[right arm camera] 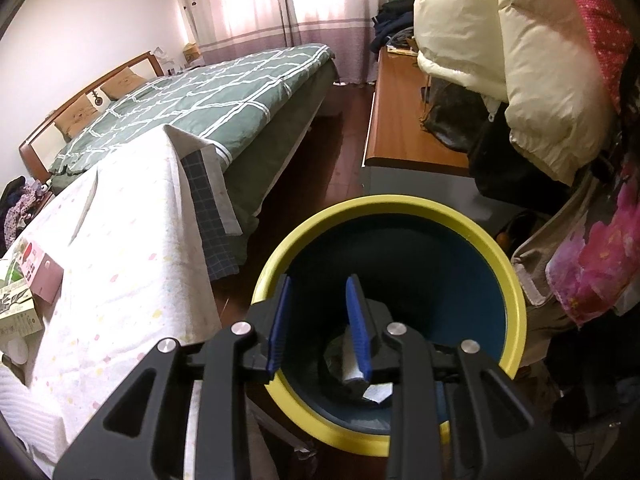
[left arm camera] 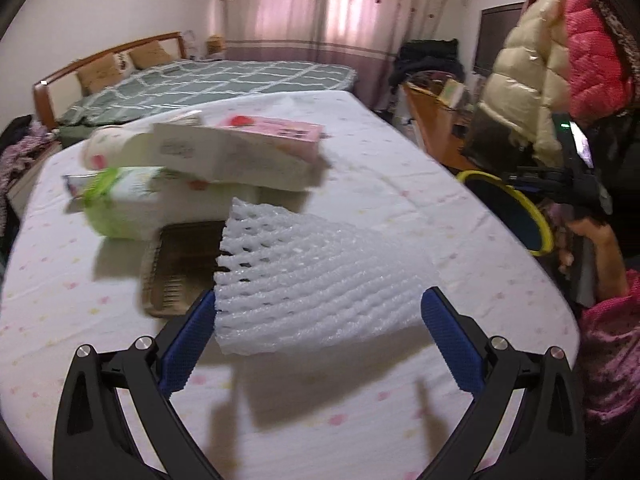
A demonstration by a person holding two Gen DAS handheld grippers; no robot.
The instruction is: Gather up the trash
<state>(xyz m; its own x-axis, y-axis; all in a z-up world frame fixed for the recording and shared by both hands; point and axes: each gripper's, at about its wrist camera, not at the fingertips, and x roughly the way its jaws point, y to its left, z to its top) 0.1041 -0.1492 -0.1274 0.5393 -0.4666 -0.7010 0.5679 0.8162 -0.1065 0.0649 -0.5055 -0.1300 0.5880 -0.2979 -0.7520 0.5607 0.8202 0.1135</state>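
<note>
A white foam net sleeve (left arm camera: 312, 280) lies on the dotted tablecloth (left arm camera: 360, 168) in the left wrist view. My left gripper (left arm camera: 318, 304) is spread wide around it, one blue pad close to each side edge, and the foam is not squeezed. Off the table's right edge stands the trash bin (left arm camera: 516, 208), yellow-rimmed and blue inside. In the right wrist view my right gripper (right arm camera: 319, 282) hangs over the bin's (right arm camera: 516, 304) mouth with its jaws a little apart and nothing between them. Crumpled white and grey trash (right arm camera: 356, 372) lies at the bottom.
Behind the foam sit a woven tray (left arm camera: 180, 272), a green-and-white pack (left arm camera: 120, 200), a white box (left arm camera: 232, 156) and a pink box (left arm camera: 276, 128). A green-quilted bed (right arm camera: 200, 92), a wooden cabinet (right arm camera: 400, 120) and hanging coats (right arm camera: 520, 40) surround the bin. A person's forearm (left arm camera: 608, 256) is at right.
</note>
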